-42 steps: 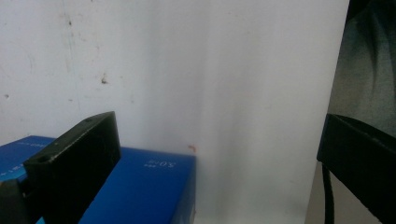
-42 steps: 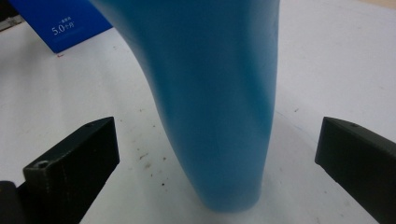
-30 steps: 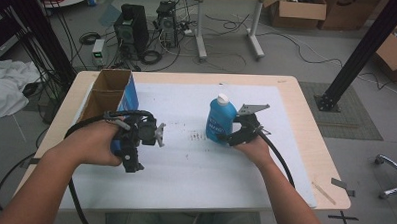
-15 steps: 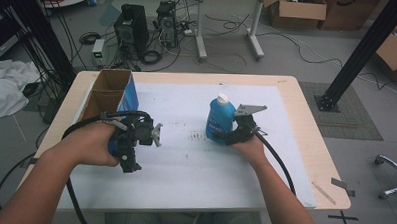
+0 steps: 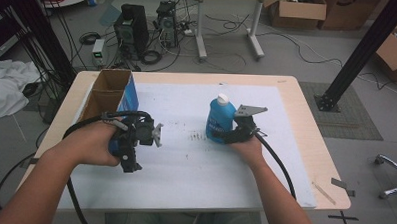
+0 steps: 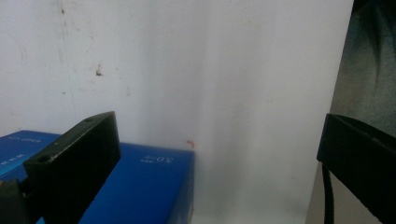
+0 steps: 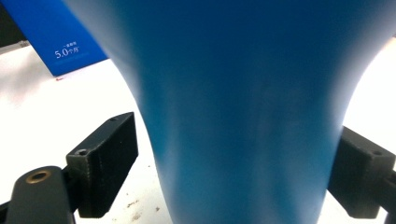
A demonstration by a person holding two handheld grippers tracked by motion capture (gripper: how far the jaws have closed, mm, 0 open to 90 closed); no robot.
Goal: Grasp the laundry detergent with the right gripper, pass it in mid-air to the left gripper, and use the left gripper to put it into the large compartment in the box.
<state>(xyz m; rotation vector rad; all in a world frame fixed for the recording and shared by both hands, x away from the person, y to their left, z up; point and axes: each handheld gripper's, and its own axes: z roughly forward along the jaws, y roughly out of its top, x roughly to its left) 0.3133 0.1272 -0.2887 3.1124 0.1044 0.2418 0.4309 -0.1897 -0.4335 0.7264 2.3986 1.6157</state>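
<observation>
We see the glossy blue plastic bottle with a white screw cap standing upright on the white, scuffed sheet that covers the pale wooden table, a little right of the table's middle. The right gripper, a black tool with a grey three-cornered plate on top and a thick black cable trailing back, sits low against the bottle's near side. In the right gripper view the smooth, waisted bottle body stands between the two blocky matte black jaws, which have just been closing in on it; the right jaw looks to meet the plastic, while a thin gap may remain at the left one, so we cannot tell whether the grip is firm. The left gripper hangs over the sheet's left part, near the open brown cardboard box with a shiny blue printed side. In the left gripper view its square-edged jaws stand wide apart with nothing between them, above the stained white sheet and the box's blue face with small white print. Dark specks mark the sheet beside the bottle.
</observation>
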